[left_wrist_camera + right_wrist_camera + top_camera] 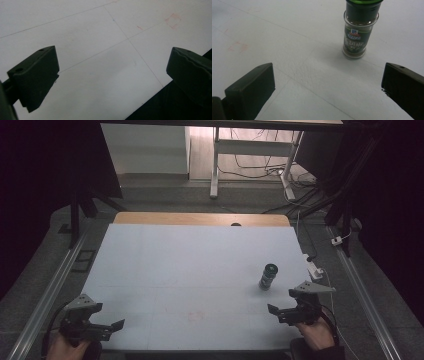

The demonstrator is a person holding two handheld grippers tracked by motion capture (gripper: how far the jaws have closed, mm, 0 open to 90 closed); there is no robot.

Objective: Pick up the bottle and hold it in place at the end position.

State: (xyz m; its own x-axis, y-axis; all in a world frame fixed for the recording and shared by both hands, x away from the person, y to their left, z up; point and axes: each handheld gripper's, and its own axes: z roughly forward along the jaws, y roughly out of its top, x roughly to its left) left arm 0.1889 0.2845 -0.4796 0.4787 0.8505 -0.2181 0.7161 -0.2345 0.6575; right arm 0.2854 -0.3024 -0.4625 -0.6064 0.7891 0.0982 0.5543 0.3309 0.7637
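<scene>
Spice jar (268, 276), glass, green-capped, dark label, upright on white table (190, 265) toward its right side, just ahead of right gripper (281, 312) and apart from it; in right gripper view, jar (357, 32) standing beyond and between the two black jaws, nearer the right-hand one, untouched. Right gripper at near right table edge, held by a hand (316, 335), jaws spread wide, nothing between them. Left gripper (111, 329) at near left corner, well apart from jar, jaws likewise spread wide over bare tabletop with faint reddish marks (172, 20), grasping nothing.
</scene>
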